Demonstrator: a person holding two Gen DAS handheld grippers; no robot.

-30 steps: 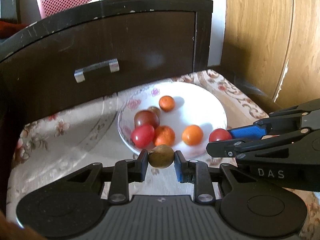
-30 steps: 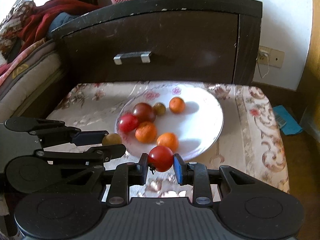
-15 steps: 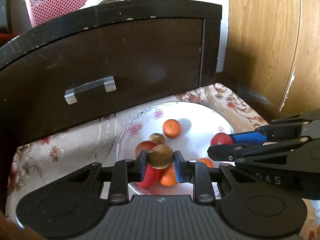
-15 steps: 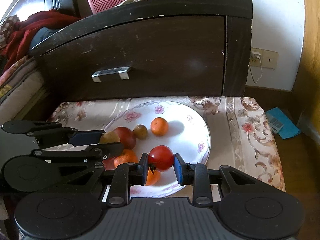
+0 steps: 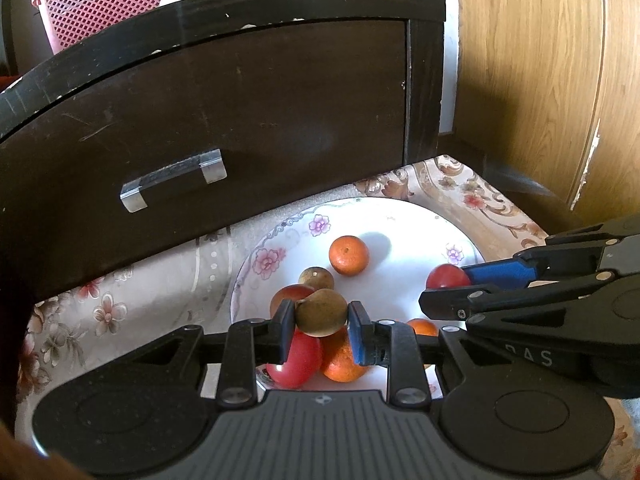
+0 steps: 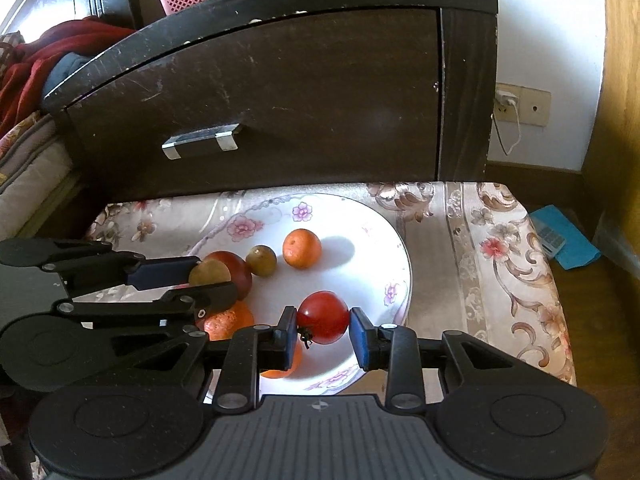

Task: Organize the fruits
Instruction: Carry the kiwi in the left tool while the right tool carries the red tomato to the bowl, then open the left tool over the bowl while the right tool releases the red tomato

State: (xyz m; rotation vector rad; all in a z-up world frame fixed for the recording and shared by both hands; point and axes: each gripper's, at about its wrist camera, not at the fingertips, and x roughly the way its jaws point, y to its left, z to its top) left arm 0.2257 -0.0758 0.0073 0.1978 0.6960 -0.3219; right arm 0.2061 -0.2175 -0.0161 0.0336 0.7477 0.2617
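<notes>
Flowered cloth below a dark drawer, white plate [image 6: 396,252] mid-frame: left gripper [image 5: 321,322] clamps a brown fruit [image 5: 321,313], right gripper [image 6: 323,331] a red tomato [image 6: 323,317], both over the plate; either round fruit may roll off if released high.

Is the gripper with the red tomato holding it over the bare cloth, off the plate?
No, the right gripper holds the red tomato above the white plate.

Left gripper [image 5: 321,321]: carried its brown fruit [image 5: 321,312] forward, from the plate [image 5: 408,220] rim to above the piled fruits.
Right gripper [image 6: 322,331]: advanced its red tomato [image 6: 323,317] over the plate.
</notes>
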